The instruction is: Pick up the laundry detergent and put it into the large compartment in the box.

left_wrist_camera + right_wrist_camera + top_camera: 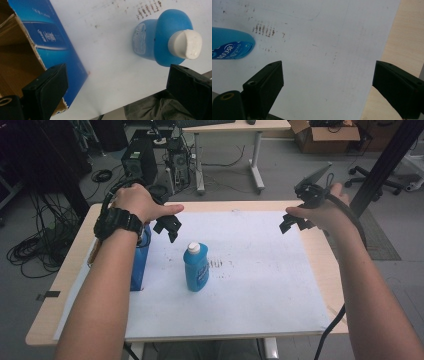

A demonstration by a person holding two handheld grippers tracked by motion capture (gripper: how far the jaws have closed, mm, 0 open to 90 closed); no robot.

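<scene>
A blue bottle (196, 267) with a white cap stands upright on the white sheet (250, 270) near the table's middle. From above, the left gripper view looks down on the blue bottle (162, 40), whose white cap (185, 44) points at the camera. An open blue carton (140, 257) stands at the left, partly hidden by the forearm; the blue carton (52, 42) shows its brown inside. My left gripper (170, 226) hovers open above and behind the bottle and carton, holding nothing. My right gripper (295, 222) hangs open and empty over the sheet's far right, with the bottle (232, 45) at its left.
The wooden table (325, 265) has bare strips on both sides of the sheet. Dark smudges (220, 264) mark the sheet right of the bottle. Beyond the table are computer towers (140, 160), cables, a desk and a cardboard box (325, 135).
</scene>
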